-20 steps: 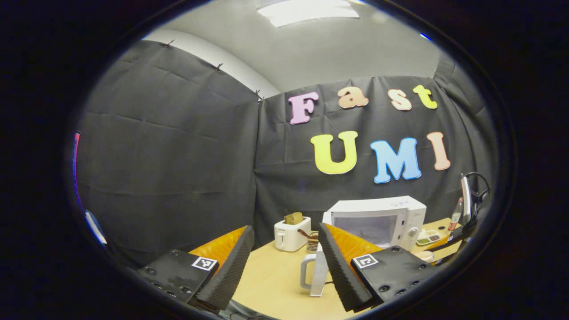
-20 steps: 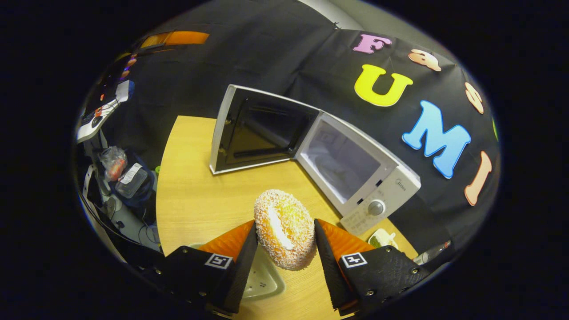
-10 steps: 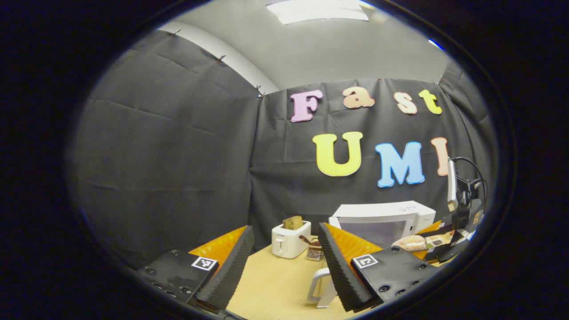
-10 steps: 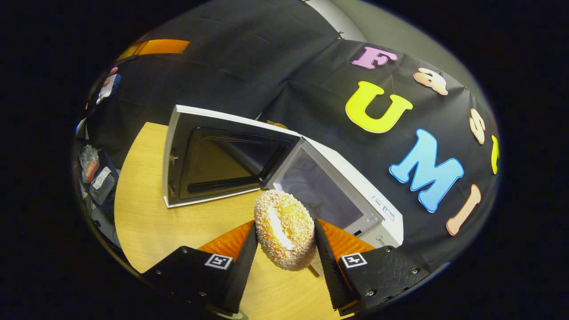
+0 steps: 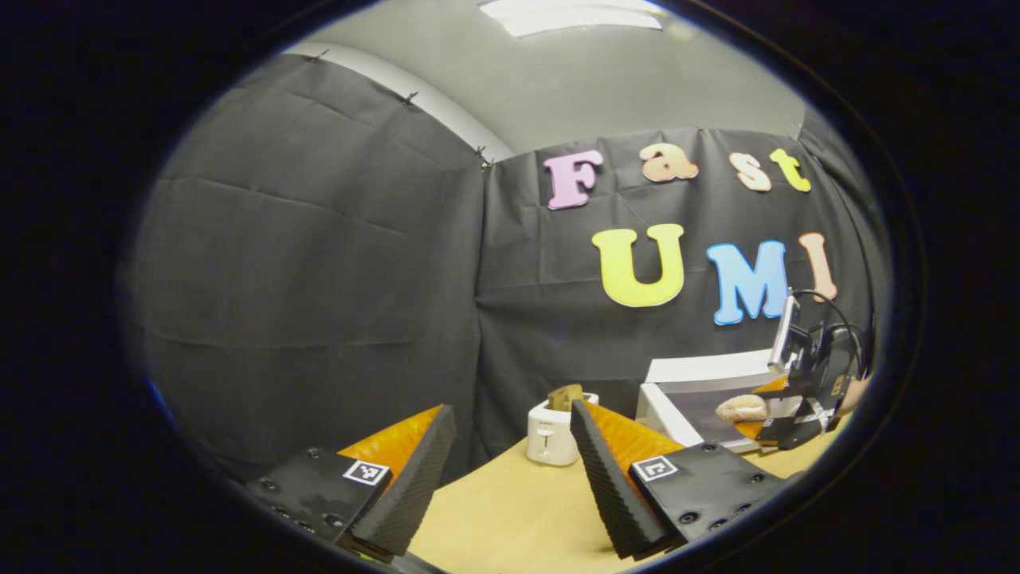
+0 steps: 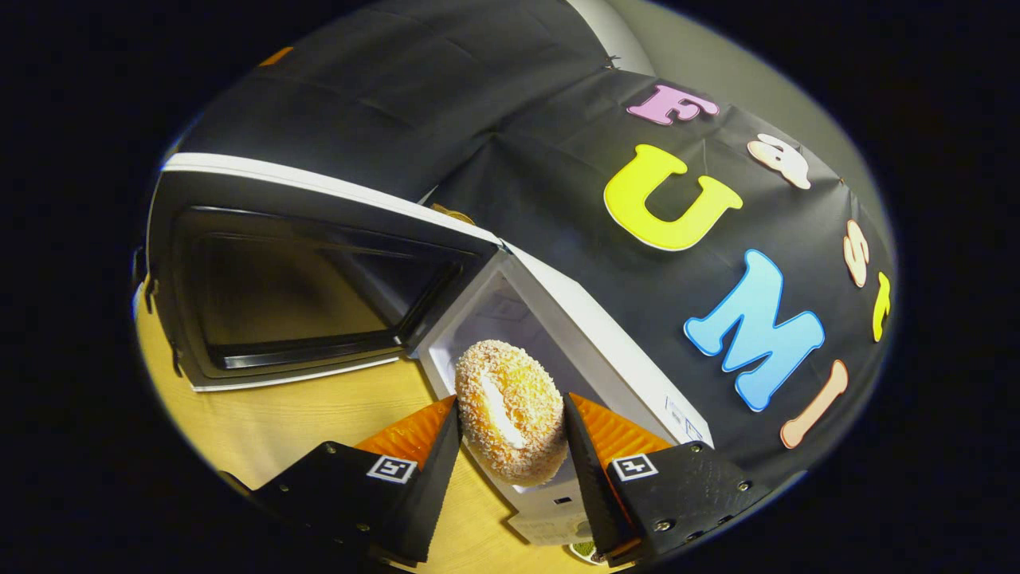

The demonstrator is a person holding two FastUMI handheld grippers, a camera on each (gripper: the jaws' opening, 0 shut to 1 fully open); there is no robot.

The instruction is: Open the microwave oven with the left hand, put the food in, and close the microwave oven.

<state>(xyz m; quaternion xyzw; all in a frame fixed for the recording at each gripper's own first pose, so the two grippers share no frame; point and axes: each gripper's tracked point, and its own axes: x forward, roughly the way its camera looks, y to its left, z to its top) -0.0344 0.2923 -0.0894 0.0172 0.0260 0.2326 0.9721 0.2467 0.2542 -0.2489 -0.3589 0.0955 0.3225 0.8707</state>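
In the right gripper view, the right gripper (image 6: 510,446) clamps a sugar-coated doughnut (image 6: 510,410) edge-on between both fingers. Just beyond it, at twelve o'clock, gapes the white cavity of the microwave oven (image 6: 574,335), whose door (image 6: 295,279) is swung wide toward ten o'clock over the wooden table (image 6: 303,414).

In the left gripper view, the left gripper (image 5: 510,478) is spread apart, holding nothing, above the table. A white toaster (image 5: 554,430) stands at one o'clock; the microwave and doughnut (image 5: 741,408) lie farther off at three o'clock
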